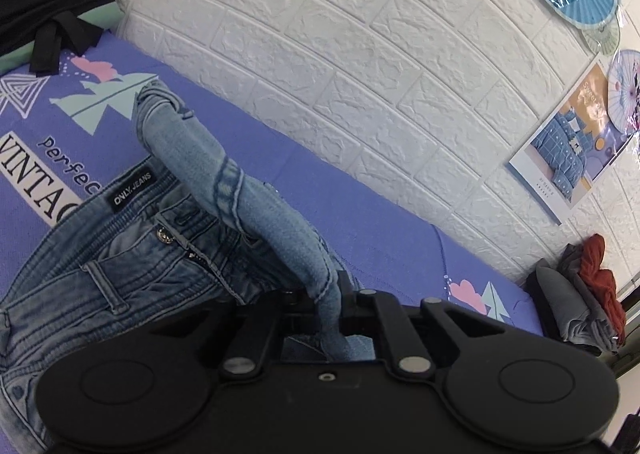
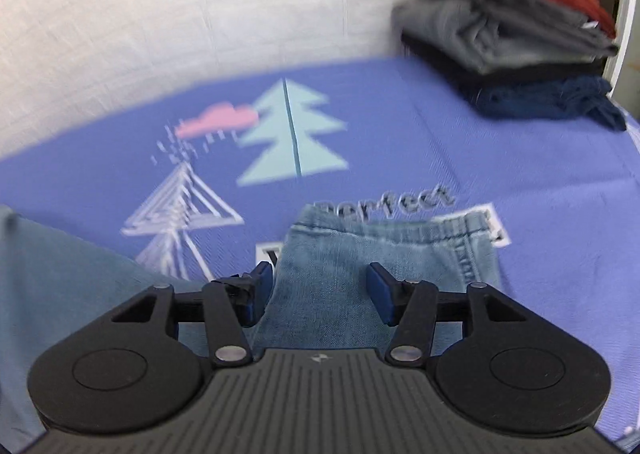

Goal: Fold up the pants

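Observation:
Light blue jeans [image 1: 132,266] lie on a purple printed bedsheet [image 1: 360,197], waistband with an "ONLY JEANS" label facing me. My left gripper [image 1: 326,298] is shut on a bunched fold of the jeans' leg [image 1: 240,181], which rises from its jaws and drapes back over the waistband. In the right wrist view a leg end of the jeans [image 2: 360,258] lies flat on the sheet [image 2: 520,193]. My right gripper [image 2: 320,290] is open, its blue pads [image 2: 378,290] on either side of that denim, just above it.
A white brick-pattern wall [image 1: 340,53] runs along the bed's far side. A stack of folded clothes, red on top [image 2: 516,13], sits at the bed's corner; it also shows in the left wrist view [image 1: 580,294]. Black garments [image 1: 48,17] lie by the pillow.

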